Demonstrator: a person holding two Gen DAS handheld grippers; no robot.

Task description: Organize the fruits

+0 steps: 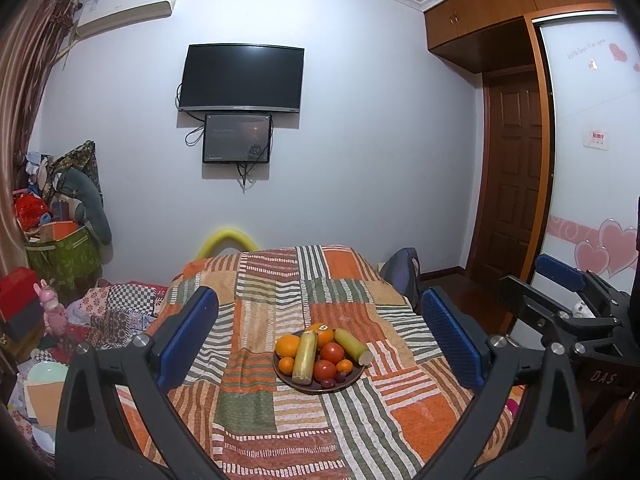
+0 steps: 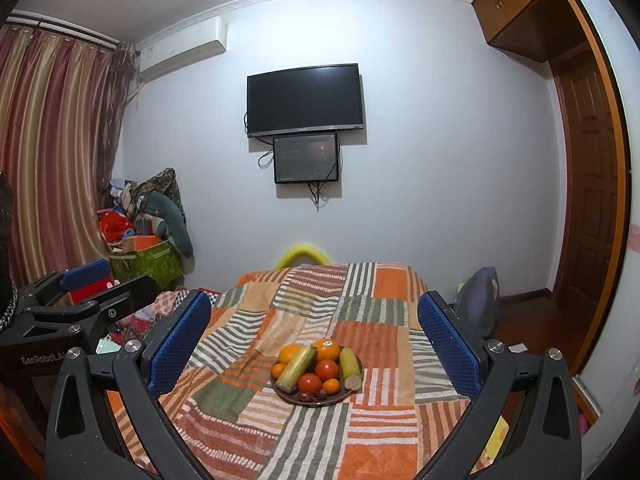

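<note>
Both my left gripper [image 1: 318,336] and right gripper [image 2: 314,340] gape empty, well short of the plate [image 1: 288,378], where grabbing 1 tomato [image 1: 332,352] might roll the heaped fruit off.

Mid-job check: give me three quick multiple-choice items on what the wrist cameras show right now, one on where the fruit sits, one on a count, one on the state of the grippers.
1. Where is the fruit?
A. Loose on the floor
B. Piled on a dark plate on the patchwork cloth
C. In the green box by the curtain

2. How many red tomatoes are on the plate?
A. Two
B. Four
C. None

3. What state are the two grippers in?
A. Both shut on fruit
B. Left shut, right open
C. Both open and holding nothing

Answers:
1 B, the oranges, tomatoes and two long yellow-green pieces all lie on the plate on the cloth.
2 A, one tomato sits behind another.
3 C, the left gripper and right gripper both show blue pads spread wide apart, well short of the plate.
</note>
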